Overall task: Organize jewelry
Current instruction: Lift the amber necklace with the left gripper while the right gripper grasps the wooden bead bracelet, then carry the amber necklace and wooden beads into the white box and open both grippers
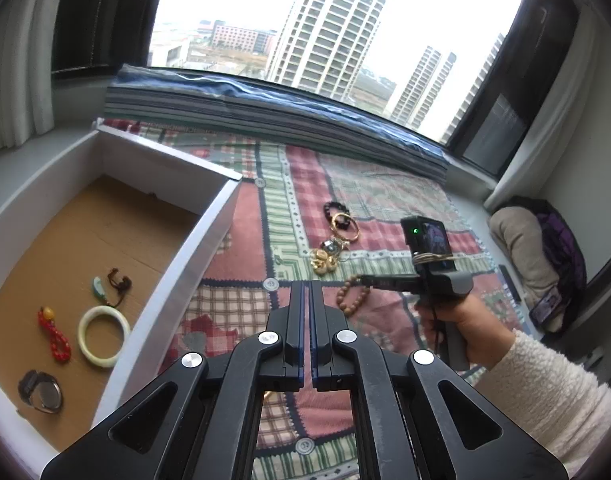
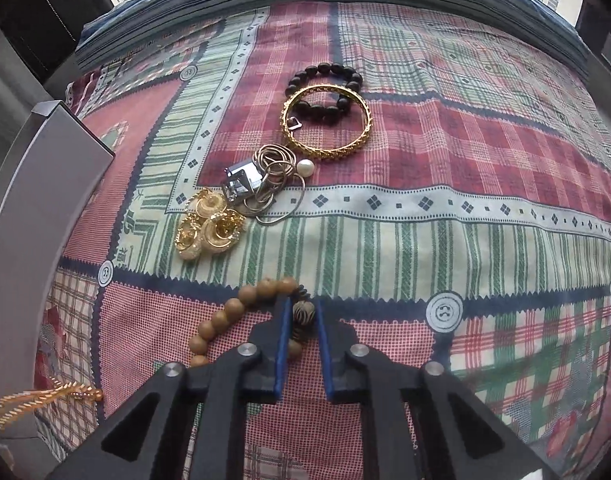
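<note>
Wooden bead bracelet [image 2: 241,312] apparently flat.

Closing on the wooden bead bracelet [image 2: 241,312], right gripper [image 2: 300,312] fingers [image 2: 282,344] pinching its striped bead against the patchwork cloth [image 2: 465,240]. Lying beyond the bracelet: gold earrings [image 2: 207,228], silver chain tangle [image 2: 261,184], gold bangle [image 2: 327,122] overlapping black bead bracelet [image 2: 325,88].

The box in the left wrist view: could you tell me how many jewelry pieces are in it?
5, all on the box floor: jade pendant, white bangle, red beads, dark cord knot, watch. Others may be hidden.
</note>
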`<state>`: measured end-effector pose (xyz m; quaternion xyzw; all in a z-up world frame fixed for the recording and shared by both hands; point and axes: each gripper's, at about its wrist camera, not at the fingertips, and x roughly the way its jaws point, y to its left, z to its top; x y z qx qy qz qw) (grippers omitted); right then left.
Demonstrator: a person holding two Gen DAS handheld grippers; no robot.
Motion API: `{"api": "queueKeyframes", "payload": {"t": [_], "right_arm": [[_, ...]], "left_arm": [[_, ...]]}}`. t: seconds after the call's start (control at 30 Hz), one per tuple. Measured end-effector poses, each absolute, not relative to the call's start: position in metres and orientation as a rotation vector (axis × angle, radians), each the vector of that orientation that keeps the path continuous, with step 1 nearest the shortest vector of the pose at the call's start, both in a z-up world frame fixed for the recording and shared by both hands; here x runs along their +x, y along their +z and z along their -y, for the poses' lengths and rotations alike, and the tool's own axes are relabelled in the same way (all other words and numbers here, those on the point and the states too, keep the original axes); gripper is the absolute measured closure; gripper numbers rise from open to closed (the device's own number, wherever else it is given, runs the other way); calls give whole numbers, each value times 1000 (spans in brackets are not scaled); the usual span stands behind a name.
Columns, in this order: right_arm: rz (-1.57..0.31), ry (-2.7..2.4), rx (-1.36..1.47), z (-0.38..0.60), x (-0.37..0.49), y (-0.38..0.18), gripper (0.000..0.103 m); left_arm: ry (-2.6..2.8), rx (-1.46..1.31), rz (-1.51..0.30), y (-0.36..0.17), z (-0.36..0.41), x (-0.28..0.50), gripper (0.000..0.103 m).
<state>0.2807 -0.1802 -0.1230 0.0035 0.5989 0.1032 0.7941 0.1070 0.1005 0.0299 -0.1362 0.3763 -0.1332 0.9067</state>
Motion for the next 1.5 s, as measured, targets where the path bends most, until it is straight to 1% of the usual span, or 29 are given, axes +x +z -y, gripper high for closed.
{"api": "queueKeyframes", "payload": {"t": [0.13, 0.23, 0.27, 0.3, 0.33, 0.4, 0.43, 0.47, 0.5, 0.67, 0.73, 0.8, 0.83, 0.87, 0.9, 1.0, 1.07, 1.3, 1.5], "right_arm": [[-1210, 256, -13, 182, 269, -91, 89], [-1148, 287, -26, 182, 255, -65, 89], [-1130, 297, -23, 183, 249, -57, 89], [-1111, 308, -18, 185, 245, -49, 89], [-1094, 320, -13, 187, 239, -42, 89], [-1068, 340, 4, 189, 229, -31, 89], [-1057, 352, 12, 188, 224, -28, 89], [-1045, 360, 17, 188, 217, -24, 89], [-1035, 370, 21, 188, 213, -20, 89], [-1006, 428, 45, 187, 188, -6, 89], [-990, 447, 40, 186, 179, 1, 89], [-974, 460, 32, 186, 171, 8, 89], [-966, 464, 29, 186, 168, 12, 89], [-960, 468, 30, 187, 166, 14, 89], [-957, 471, 36, 188, 164, 16, 89], [-942, 479, 57, 190, 161, 24, 89], [-930, 486, 67, 190, 159, 31, 89], [-874, 558, 42, 164, 164, 67, 89], [-814, 672, 23, 112, 176, 109, 89]], "left_arm": [[-271, -265, -774, 30, -103, 107, 103], [-287, -231, -804, 19, -99, 109, 102], [-296, -209, -830, 12, -96, 110, 99], [-307, -191, -862, 3, -93, 112, 93], [-318, -174, -894, -8, -89, 113, 90], [-343, -126, -961, -32, -79, 115, 77], [-340, -105, -987, -45, -73, 116, 74], [-330, -83, -1013, -60, -68, 119, 67], [-321, -57, -1041, -74, -62, 121, 65], [-233, 7, -1133, -138, -49, 143, 65], [-222, -4, -1148, -150, -50, 150, 66], [-216, 25, -1119, -151, -46, 153, 67], [-212, 47, -1115, -150, -43, 153, 72], [-224, 55, -1120, -150, -41, 154, 91], [-236, 50, -1127, -149, -40, 154, 91], [-242, 10, -1115, -137, -45, 148, 92], [-263, -53, -1082, -116, -52, 140, 92], [-309, -240, -910, -9, -97, 105, 92], [-218, -305, -754, 74, -156, 86, 92]]}}
